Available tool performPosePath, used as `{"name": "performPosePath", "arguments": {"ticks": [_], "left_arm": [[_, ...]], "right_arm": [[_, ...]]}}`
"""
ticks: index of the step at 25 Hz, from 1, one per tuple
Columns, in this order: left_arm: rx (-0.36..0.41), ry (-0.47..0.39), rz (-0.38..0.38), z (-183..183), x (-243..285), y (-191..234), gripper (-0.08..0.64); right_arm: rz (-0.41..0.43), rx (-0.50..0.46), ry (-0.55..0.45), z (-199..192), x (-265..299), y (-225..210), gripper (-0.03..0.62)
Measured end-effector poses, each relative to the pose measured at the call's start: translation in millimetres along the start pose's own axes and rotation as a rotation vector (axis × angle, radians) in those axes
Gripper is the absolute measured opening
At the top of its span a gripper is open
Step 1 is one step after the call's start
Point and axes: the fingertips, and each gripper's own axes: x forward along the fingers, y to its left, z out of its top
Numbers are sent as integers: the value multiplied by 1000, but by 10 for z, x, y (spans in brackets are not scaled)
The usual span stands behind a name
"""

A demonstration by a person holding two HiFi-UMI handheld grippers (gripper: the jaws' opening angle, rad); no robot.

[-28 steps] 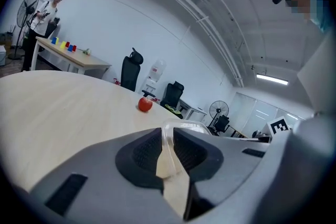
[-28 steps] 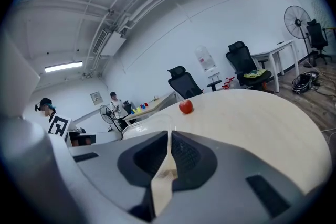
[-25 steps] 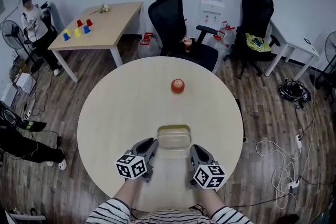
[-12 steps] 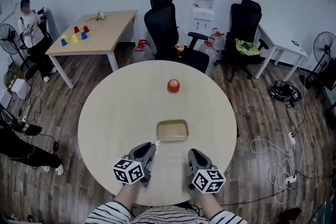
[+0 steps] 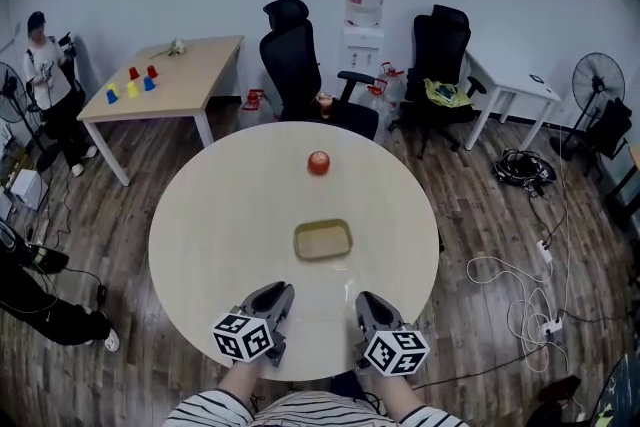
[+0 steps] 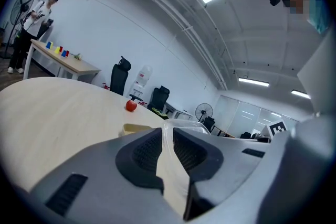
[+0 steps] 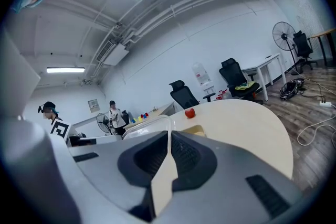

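Left gripper (image 5: pixel 274 293) and right gripper (image 5: pixel 366 299), bottom middle of the frame, each pinch an edge of the clear lid (image 6: pixel 185 124). The box (image 5: pixel 323 240) and red fruit (image 5: pixel 318 163) sit further up.

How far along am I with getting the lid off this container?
Done: the container sits open on the round table, with its clear lid off. In hand: the left gripper and right gripper are each shut on an edge of that lid, holding it toward the table's near edge, apart from the container. Left: the lid is not yet released. The apple beyond lies untouched.
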Motion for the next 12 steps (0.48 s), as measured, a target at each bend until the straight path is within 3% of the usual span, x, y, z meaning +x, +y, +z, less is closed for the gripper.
{"name": "performPosePath", "arguments": {"ticks": [12], "left_arm": [[20, 4, -46, -247, -469, -245, 84]], "right_arm": [[-35, 0, -31, -265, -549, 233, 41]]}}
